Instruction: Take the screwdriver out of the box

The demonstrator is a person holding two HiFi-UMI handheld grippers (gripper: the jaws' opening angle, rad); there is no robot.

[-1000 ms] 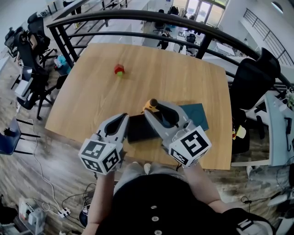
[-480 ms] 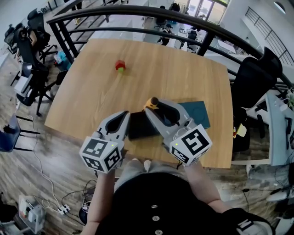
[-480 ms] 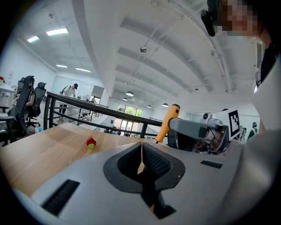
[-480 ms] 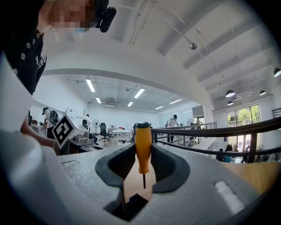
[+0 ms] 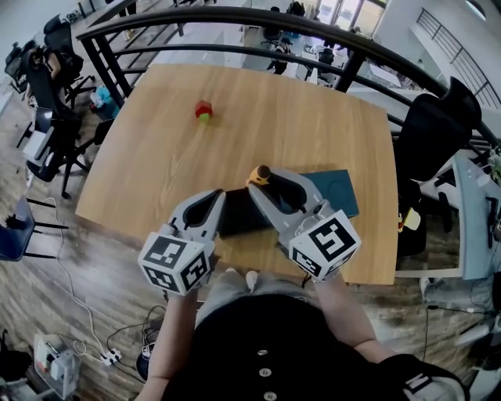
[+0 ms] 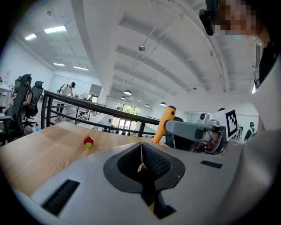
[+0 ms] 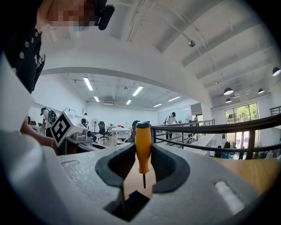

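The screwdriver has an orange handle with a black cap and a thin dark shaft. It stands upright between the pads of my right gripper, which is shut on the handle; the shaft tip hangs free above the table. The black box lies on the wooden table just below and between both grippers. My left gripper hovers at the box's left end, shut, its pads meeting with nothing seen between them. The left gripper view also shows the handle at the right.
A teal lid lies flat to the right of the box. A small red and green toy sits far back on the table. A black railing runs behind the table. Office chairs stand at left and right.
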